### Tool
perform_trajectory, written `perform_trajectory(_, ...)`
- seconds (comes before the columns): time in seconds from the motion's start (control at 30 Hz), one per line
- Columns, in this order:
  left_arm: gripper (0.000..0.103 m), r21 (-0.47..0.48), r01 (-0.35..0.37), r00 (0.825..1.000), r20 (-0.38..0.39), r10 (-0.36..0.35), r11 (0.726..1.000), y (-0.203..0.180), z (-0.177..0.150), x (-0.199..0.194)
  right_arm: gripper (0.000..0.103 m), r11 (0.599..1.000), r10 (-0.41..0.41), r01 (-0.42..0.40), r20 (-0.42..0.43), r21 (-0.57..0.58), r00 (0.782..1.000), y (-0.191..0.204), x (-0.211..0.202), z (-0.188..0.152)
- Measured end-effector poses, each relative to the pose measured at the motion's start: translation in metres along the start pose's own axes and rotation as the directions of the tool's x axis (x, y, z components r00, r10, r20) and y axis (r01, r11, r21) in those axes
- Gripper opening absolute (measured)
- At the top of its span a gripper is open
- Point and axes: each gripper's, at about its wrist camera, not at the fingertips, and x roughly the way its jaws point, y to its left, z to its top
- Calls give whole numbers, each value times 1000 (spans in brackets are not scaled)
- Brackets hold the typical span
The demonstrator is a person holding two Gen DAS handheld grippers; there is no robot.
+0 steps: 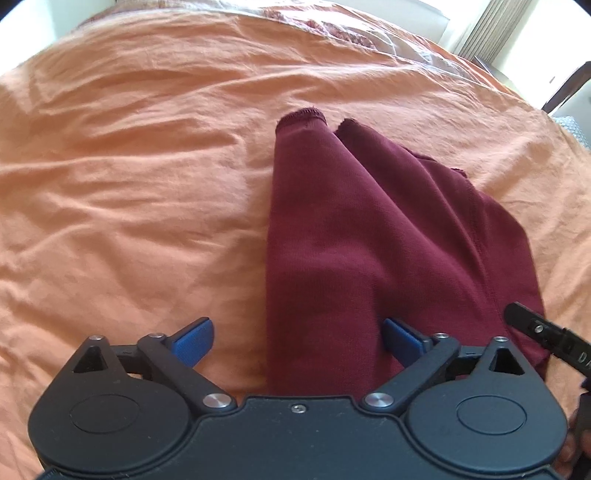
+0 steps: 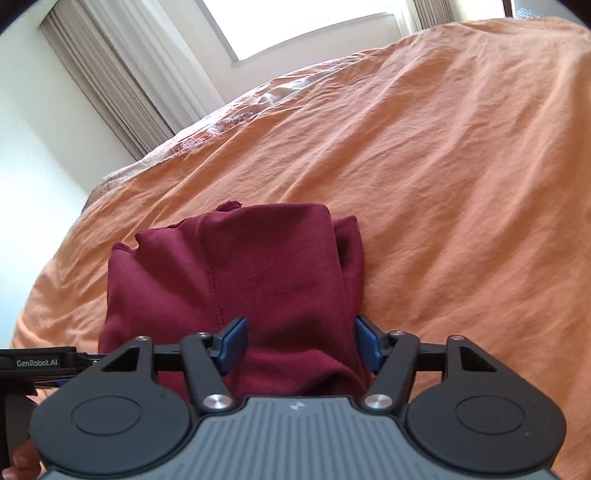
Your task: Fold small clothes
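Maroon garment (image 1: 369, 240) on orange bedspread (image 1: 129, 184): soft, light, limp; best pinched at near corners. Left gripper (image 1: 297, 338) and right gripper (image 2: 297, 343) both spread wide, gripping nothing.

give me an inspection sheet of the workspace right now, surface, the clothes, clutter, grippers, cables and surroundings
Surface: bed under a wrinkled orange sheet.
Job's things: one maroon garment, partly folded lengthwise, lying on the sheet.
Clutter: nothing seen.
Grippers: left gripper open, its right finger over the garment's near edge; right gripper open, fingers straddling the garment's near end.
Cables: nothing seen.
Surroundings: window with pleated curtains, a patterned bedcover at the far edge.
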Motion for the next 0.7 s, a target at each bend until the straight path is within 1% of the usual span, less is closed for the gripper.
perform_trajectory(0.07, 89, -21, 25, 1000, -15, -26, 999, 1, 0, 1, 53, 1000, -22, 22, 1, 9, 1000, -2, -2, -1)
perform_trajectory(0.1, 87, -31, 36, 999, -21, -37, 999, 2, 1, 1, 47, 1000, -20, 20, 3, 22, 1000, -2, -2, -1)
perform_trajectory(0.13, 82, -40, 46, 999, -25, -47, 998, 2, 1, 1, 43, 999, -22, 21, 6, 31, 1000, -2, -4, -2)
perform_trajectory(0.17, 75, -48, 59, 998, -29, -61, 997, 2, 1, 0, 35, 999, -26, 25, 10, 32, 1000, -2, -6, -2)
perform_trajectory(0.2, 71, -54, 72, 997, -32, -74, 996, 1, 1, 0, 30, 999, -29, 29, 12, 28, 1000, -1, -8, -1)
perform_trajectory(0.23, 69, -54, 73, 997, -32, -74, 996, -1, 2, -2, 28, 999, -31, 31, 14, 25, 999, 0, -9, -1)
perform_trajectory(0.3, 61, -33, 52, 998, -35, -53, 998, -7, 2, -4, 20, 999, -28, 27, 20, 24, 999, 2, -13, -1)
perform_trajectory(0.37, 49, -23, 39, 999, -28, -39, 999, -12, 2, -9, 18, 1000, -20, 19, 36, 19, 999, 5, -19, 0)
perform_trajectory(0.47, 42, -9, 22, 1000, -22, -22, 1000, -17, 1, -18, 16, 1000, -4, 6, 74, -23, 997, 17, -33, 0)
perform_trajectory(0.6, 37, 14, -9, 1000, -18, 9, 1000, -23, 1, -32, 15, 996, 19, -10, 103, -89, 994, 39, -52, -1)
perform_trajectory(0.7, 36, 30, -13, 1000, -11, 14, 999, -24, -1, -46, 15, 993, 40, -25, 119, -120, 992, 54, -66, -1)
